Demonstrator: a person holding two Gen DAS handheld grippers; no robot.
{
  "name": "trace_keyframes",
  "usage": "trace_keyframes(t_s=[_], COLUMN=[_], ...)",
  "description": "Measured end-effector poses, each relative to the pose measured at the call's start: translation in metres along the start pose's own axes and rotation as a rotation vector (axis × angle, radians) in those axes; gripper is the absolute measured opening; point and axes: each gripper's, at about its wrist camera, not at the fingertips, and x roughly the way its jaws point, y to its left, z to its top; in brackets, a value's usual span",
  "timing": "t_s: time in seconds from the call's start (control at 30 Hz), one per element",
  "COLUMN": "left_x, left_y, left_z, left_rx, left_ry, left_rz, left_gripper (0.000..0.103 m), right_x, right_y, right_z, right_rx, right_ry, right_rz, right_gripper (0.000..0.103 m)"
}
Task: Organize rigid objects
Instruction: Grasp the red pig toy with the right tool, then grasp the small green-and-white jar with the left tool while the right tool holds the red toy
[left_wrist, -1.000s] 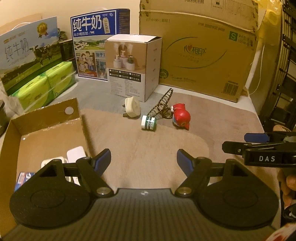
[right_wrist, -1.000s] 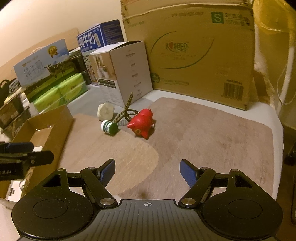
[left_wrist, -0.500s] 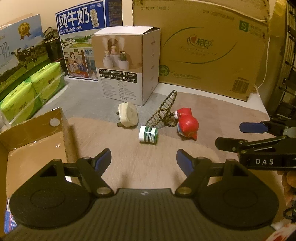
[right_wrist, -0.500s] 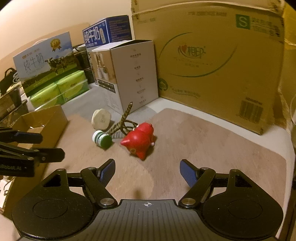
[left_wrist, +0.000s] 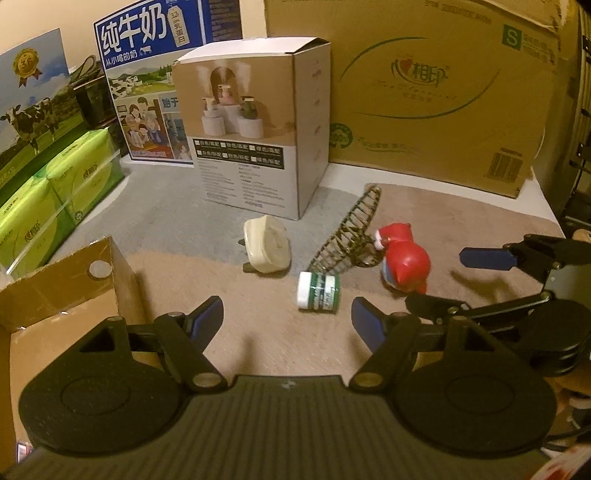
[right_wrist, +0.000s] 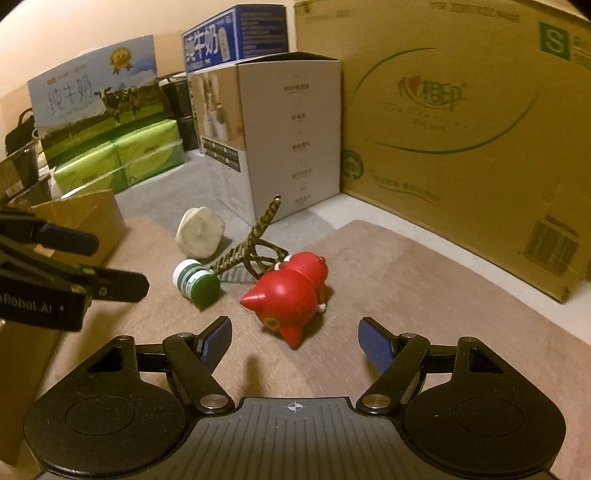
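Both grippers, jaws open and empty, are nearing the clutter on the mat: left gripper (left_wrist: 287, 320) facing the green bottle (left_wrist: 318, 291), right gripper (right_wrist: 294, 336) facing the red toy (right_wrist: 291, 291). Jaws should straddle each body squarely before closing.

red toy (right_wrist: 291, 291), green jar (right_wrist: 194, 282) toppled

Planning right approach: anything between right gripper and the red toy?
Nothing: bare brown mat between the open right gripper and red toy, per right wrist view.
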Motion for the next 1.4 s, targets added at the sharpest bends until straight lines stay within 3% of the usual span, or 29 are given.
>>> trace_keyframes(t_s=[0.1, 0.53, 0.9, 1.2, 1.3, 1.4], left_x=[0.003, 0.017, 0.038, 0.062, 0.068, 0.074], left_y=[0.003, 0.006, -0.018, -0.023, -0.026, -0.025], left_z=[0.001, 0.003, 0.013, 0.019, 0.019, 0.018], left_rx=[0.000, 0.004, 0.058, 0.061, 0.084, 0.076], left_ry=[0.001, 0.013, 0.058, 0.100, 0.117, 0.130], left_rz=[0.000, -0.016, -0.034, -0.024, -0.014, -0.015], left_gripper=[0.074, 0.074, 0.072, 0.056, 0.041, 0.033], right_x=[0.010, 0.038, 0.013, 0.000, 0.001, 0.003], right_y=[0.003, 0.011, -0.007, -0.023, -0.023, -0.023], right_z=[0.000, -0.001, -0.003, -0.013, -0.015, -0.015], right_rx=[-0.023, -0.081, -0.036, 0.021, 0.019, 0.010], right_ry=[-0.019, -0.063, -0.087, -0.082, -0.080, -0.072], right_rz=[0.000, -0.047, -0.060, -0.064, -0.062, -0.068], right_gripper=[0.075, 0.051, 0.050, 0.050, 0.050, 0.050])
